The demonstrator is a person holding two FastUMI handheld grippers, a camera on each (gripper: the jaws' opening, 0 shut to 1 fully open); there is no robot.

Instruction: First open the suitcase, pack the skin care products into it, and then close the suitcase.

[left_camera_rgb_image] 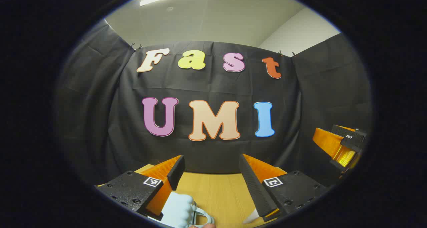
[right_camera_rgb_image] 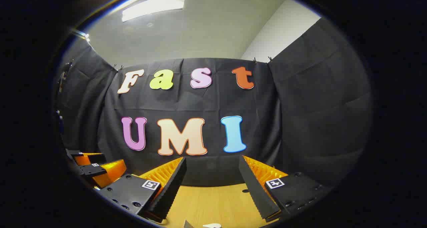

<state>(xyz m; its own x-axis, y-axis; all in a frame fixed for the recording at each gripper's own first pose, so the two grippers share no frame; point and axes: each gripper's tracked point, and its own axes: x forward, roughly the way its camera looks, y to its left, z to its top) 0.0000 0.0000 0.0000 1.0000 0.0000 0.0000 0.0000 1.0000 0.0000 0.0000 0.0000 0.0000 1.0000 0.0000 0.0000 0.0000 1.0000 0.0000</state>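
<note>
Left tool (left_camera_rgb_image: 211, 169) gapes wide, holding nothing, above the worktop (left_camera_rgb_image: 220, 191); right tool (right_camera_rgb_image: 211, 171) likewise spread, gripping nothing.

Both gripper views low over the table (left_camera_rgb_image: 217, 191), facing the booth's back wall (right_camera_rgb_image: 213, 104), side by side.

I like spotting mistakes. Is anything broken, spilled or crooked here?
Nothing stands out. Both grippers, left and right, hang open above the wooden table. A pale blue item sits low by the left gripper, too cut off to judge.
</note>
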